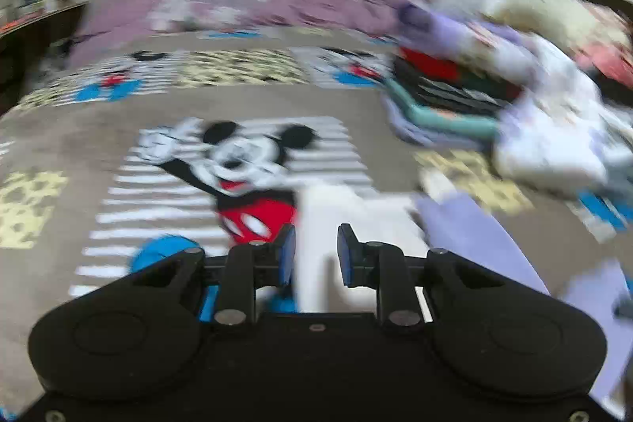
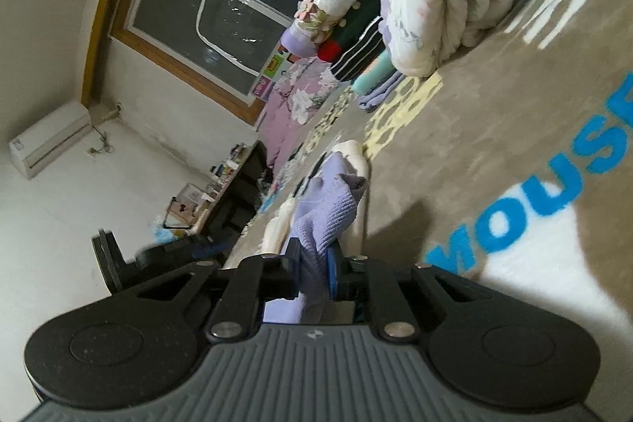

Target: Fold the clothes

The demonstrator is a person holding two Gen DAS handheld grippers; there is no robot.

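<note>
The lilac garment was pinched only by a bunched edge between the closed fingers of the right gripper, so a slip could be expected if it were pulled hard, or the cream cloth beneath dragged along. The right gripper was rolled steeply sideways, low over the blanket, garment trailing toward 12 o'clock. The left gripper was held level, fingers apart and empty, a white cloth seen beyond them and the lilac garment at 2 o'clock.

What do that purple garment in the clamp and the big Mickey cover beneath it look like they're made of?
The lilac ribbed knit garment, pinched in the right hand-held gripper, looks like soft knitted yarn, matte; fine parallel ribs show. The taupe Mickey Mouse printed blanket seems a short-pile fleece or plush: its surface is fuzzy and dull with soft-edged printing, though the exact fibre can't be told.
</note>
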